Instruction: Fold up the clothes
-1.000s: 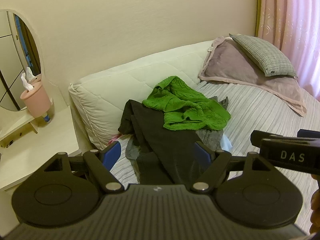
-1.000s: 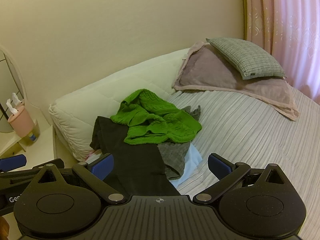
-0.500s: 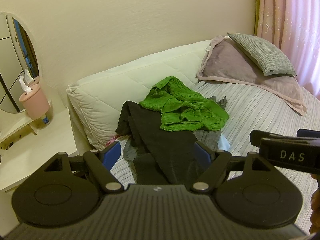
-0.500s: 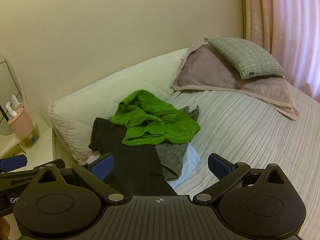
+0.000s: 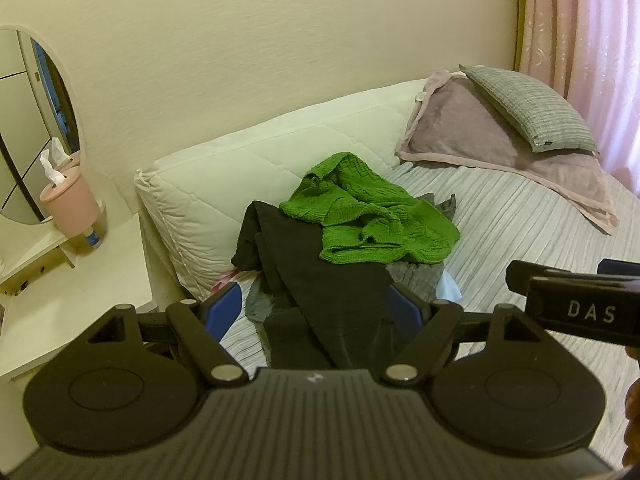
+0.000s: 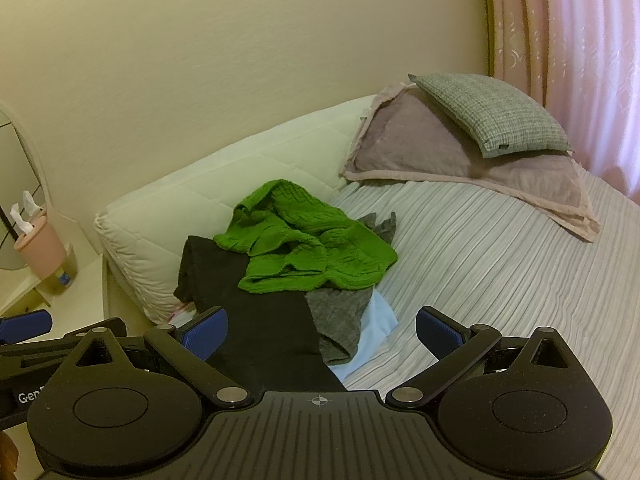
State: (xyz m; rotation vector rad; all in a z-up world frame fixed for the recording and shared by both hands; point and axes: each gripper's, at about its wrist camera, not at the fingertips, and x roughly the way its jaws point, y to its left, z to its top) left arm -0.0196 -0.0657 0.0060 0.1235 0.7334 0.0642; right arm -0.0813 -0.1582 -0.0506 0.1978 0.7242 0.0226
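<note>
Fingers (image 5: 222,309) wide apart, nothing held

Grey pillow (image 6: 494,114) on mauve one (image 6: 460,160), perhaps a sham

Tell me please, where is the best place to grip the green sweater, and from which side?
Probably its near hem, approached from the front. The green sweater lies crumpled on top of the pile, and that edge lifts slightly off the black garment, nearest the open right tongs.

Green knit sweater (image 6: 304,248) crumpled atop black garment (image 6: 256,320), unfolded.
</note>
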